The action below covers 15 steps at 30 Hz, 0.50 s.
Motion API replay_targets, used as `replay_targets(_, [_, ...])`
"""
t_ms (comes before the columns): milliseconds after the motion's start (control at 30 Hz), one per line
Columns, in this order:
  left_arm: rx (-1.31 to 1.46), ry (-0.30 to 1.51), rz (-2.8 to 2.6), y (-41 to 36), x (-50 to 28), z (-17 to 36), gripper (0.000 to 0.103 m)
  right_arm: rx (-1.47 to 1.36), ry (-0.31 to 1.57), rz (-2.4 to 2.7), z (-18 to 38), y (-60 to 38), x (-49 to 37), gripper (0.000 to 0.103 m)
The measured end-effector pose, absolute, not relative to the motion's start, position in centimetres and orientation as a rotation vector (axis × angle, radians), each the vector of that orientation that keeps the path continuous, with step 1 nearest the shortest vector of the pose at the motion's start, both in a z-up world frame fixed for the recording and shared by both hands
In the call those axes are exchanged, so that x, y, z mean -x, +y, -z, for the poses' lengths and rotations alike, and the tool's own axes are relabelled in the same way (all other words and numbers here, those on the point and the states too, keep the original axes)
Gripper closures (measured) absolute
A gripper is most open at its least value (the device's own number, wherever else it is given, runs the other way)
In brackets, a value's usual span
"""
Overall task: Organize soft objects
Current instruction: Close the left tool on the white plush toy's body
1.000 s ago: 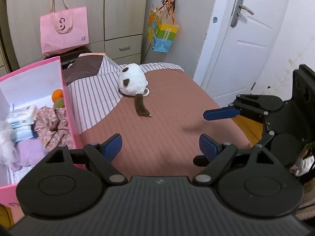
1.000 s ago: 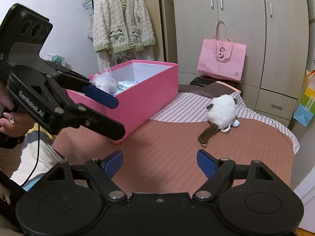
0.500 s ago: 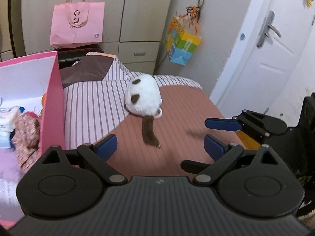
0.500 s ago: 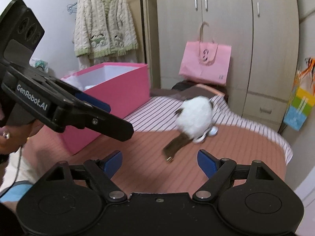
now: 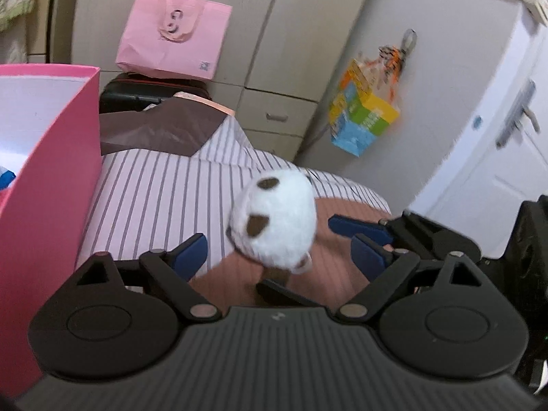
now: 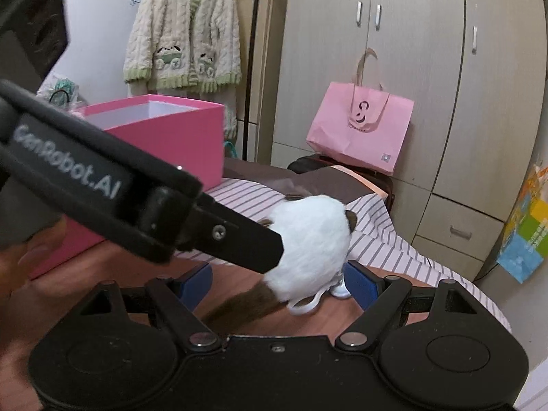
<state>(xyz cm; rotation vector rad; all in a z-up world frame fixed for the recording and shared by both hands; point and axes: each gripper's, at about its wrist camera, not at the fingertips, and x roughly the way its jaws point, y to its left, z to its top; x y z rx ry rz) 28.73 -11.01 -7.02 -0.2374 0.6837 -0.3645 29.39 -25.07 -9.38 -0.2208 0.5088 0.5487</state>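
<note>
Step in hand: I judge this to be the approach for a pickup. I have both claws brought in on the white plush toy [image 5: 274,221], and nothing is lifted.
Where the toy is: it lies on the bed [image 5: 161,198], where the striped sheet meets the brown-red cover, with its brown tail [image 6: 239,306] trailing toward my right camera. The pink box [image 5: 51,185] stands on the bed off to the left, near but apart from the toy.
Left claw [image 5: 279,253]: released; its jaws are closing at this moment, with the lower part of the toy showing between the blue pads and neither pad pressing on it.
Right claw [image 6: 277,282]: released and wide; the toy's underside and tail root sit between its pads, and I see no squeeze.
Crowding: in the right view my left claw's finger crosses in front of the toy; in the left view the right claw's blue pads sit just beside the toy's right flank.
Next move, as I judge it: pick one claw to take the toy, close on the round body and not the thin tail or the white loop [image 6: 303,303], keep the other clear, then carry it to the pink box. The plush will give, so I would close firmly.
Box contents: mostly hidden from here; only a white inner wall and a blue scrap show.
Writing I can read: "GenRobot.AI" on the left claw's arm in the right view.
Other marks: the pink paper bag [image 6: 359,130] carries a curly logo with small text under it and a small square code label, too blurred to read. The colourful bag [image 5: 363,120] hanging on the wall has print I cannot make out.
</note>
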Motion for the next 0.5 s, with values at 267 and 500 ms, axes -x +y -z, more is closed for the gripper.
replay_targets(267, [0.238, 0.645, 0.317, -11.5, -31.0, 7.7, 0.025, 0.095, 0.604, -0.584, 10.9, -26.1, -33.4, 0.013])
replay_targets(500, [0.233, 0.668, 0.334, -11.9, -32.0, 8.6, 0.027, 0.093, 0.639, -0.608, 11.6, -25.6, -33.9, 0.018])
